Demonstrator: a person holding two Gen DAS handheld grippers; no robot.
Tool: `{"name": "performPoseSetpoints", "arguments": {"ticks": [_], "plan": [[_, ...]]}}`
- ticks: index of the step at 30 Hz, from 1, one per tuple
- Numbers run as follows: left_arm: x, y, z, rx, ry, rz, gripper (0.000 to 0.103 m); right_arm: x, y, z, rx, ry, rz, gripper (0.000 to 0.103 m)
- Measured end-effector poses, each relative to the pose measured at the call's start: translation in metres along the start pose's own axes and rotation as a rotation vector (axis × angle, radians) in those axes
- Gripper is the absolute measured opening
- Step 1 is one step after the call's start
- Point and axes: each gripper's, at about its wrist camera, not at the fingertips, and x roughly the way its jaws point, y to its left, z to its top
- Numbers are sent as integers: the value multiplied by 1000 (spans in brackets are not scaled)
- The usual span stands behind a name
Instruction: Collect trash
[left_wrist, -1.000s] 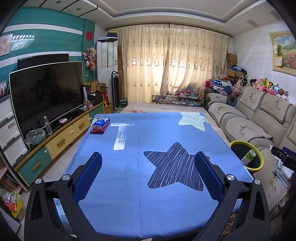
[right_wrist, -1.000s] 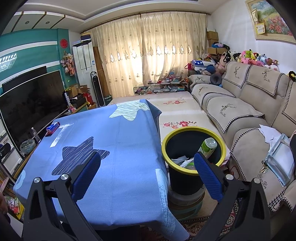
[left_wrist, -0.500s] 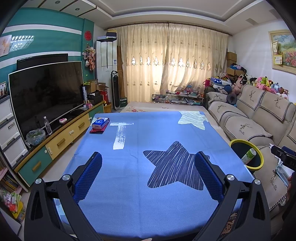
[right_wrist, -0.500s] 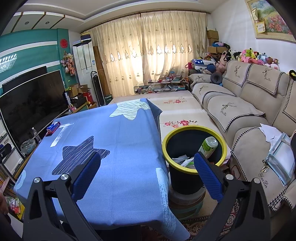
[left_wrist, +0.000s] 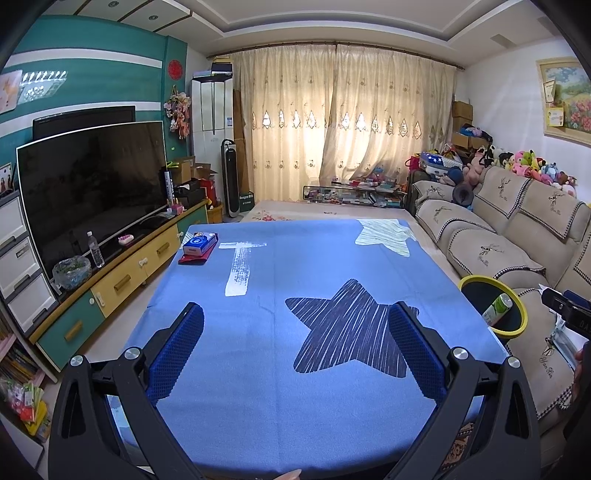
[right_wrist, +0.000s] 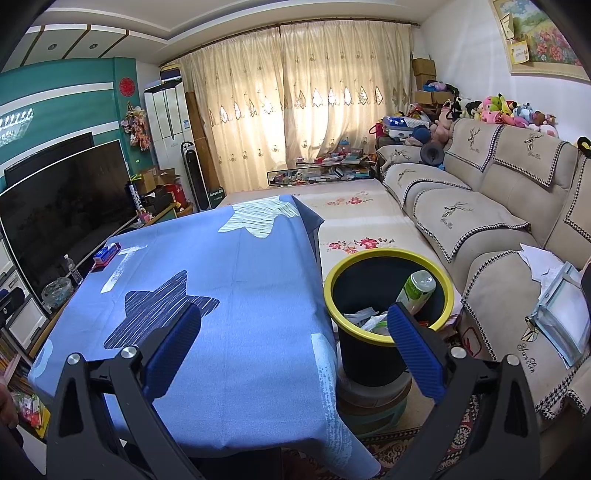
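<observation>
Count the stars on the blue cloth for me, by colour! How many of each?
Dark blue stars: 1
Pale cream stars: 1
Total: 2 stars on the blue cloth

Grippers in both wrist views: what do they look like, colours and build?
Left gripper and right gripper match: black open-frame arms with silver bolt heads, each ending in two flat fingers padded in ribbed blue. No cables, markings or sleeves visible.

Yellow-rimmed black trash bin (right_wrist: 388, 295) beside the table holds a tilted green-labelled bottle (right_wrist: 415, 290)
</observation>
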Motion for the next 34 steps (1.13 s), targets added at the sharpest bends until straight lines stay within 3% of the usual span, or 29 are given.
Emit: {"name": "performPoseSetpoints", "arguments": {"ticks": [18,23,28,34], "plan": [[1,-1,-1,-10,3,-4,98,1,3,-3,9,5,-1,96],[1,-2,4,-9,-31,-62,98,3,5,-5,14,9,-2,96],[33,2,14,-1,16,-55,98,15,10,-1,15,30,15,96],[131,11,20,23,148,8,98,75,33,11,-26,116,64,96]]}}
